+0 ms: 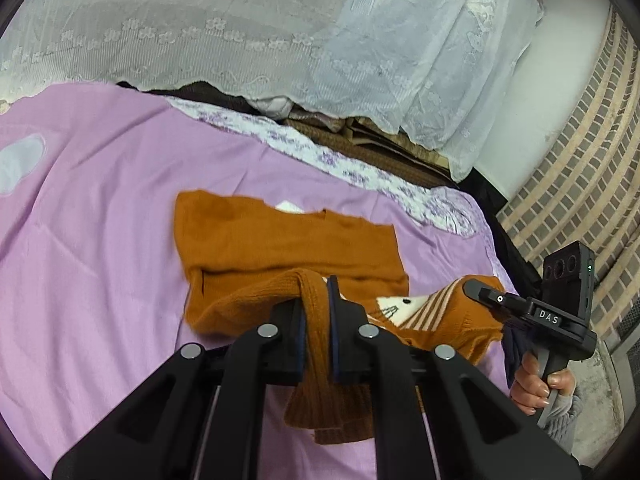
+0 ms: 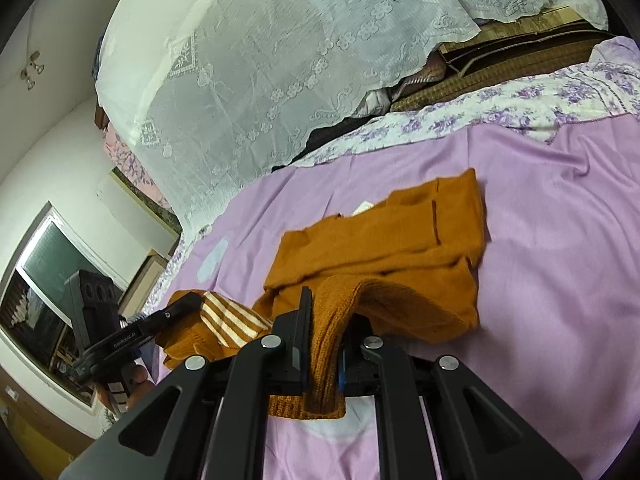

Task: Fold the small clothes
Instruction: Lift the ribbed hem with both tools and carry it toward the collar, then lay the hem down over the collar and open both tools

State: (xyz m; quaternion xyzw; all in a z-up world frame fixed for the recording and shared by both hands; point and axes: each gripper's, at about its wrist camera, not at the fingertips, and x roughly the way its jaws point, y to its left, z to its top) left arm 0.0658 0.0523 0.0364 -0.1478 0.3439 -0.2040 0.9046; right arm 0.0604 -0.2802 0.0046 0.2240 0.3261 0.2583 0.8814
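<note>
A small rust-orange knit sweater (image 1: 280, 240) lies on a lilac bedsheet (image 1: 100, 220), its upper part flat with a white label at the neck. My left gripper (image 1: 316, 292) is shut on a ribbed fold of the sweater's near edge and lifts it off the sheet. My right gripper (image 2: 324, 304) is shut on another fold of the same sweater (image 2: 384, 240). The striped front with an animal face (image 1: 404, 308) hangs between the two grippers. Each gripper shows in the other's view: the right one in the left wrist view (image 1: 480, 292), the left one in the right wrist view (image 2: 180, 308).
A white lace cover (image 1: 280, 32) drapes over piled things at the far edge of the bed. A floral sheet border (image 1: 320, 152) runs along that edge. A brick-pattern wall (image 1: 592, 160) stands to the right. A framed window or mirror (image 2: 44, 280) is on the left wall.
</note>
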